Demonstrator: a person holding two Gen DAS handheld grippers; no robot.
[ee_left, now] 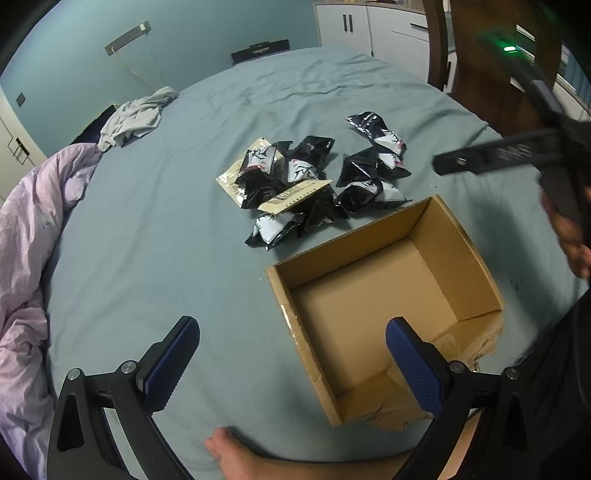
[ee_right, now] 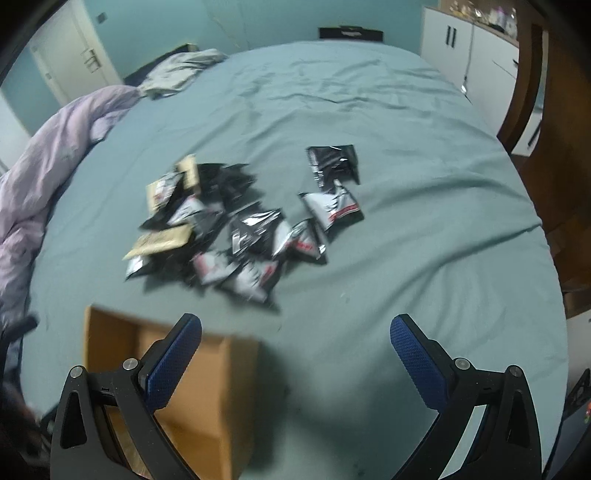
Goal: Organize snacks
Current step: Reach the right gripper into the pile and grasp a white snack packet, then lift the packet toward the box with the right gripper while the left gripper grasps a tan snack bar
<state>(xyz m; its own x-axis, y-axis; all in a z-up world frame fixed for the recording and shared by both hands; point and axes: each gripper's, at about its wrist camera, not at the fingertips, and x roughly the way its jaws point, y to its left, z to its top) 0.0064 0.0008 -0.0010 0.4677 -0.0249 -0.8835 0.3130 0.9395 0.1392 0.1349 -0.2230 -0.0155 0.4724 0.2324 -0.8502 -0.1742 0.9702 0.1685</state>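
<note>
Several black-and-white snack packets [ee_left: 306, 177] and beige packets [ee_left: 291, 195] lie in a loose pile on the teal bed sheet [ee_left: 147, 240]; the pile also shows, blurred, in the right wrist view [ee_right: 243, 229]. An open empty cardboard box [ee_left: 369, 306] sits in front of the pile; its corner shows in the right wrist view [ee_right: 199, 369]. My left gripper [ee_left: 291, 365] is open and empty, over the box's near left edge. My right gripper [ee_right: 295, 365] is open and empty, above the sheet short of the pile; it also shows in the left wrist view [ee_left: 491, 155] at the right.
A lilac duvet [ee_left: 26, 240] is bunched along the left of the bed. Grey clothing [ee_left: 136, 118] lies at the far left. White cabinets [ee_left: 369, 33] and a wooden door frame [ee_left: 472, 55] stand beyond the bed. A bare foot [ee_left: 236, 454] rests at the near edge.
</note>
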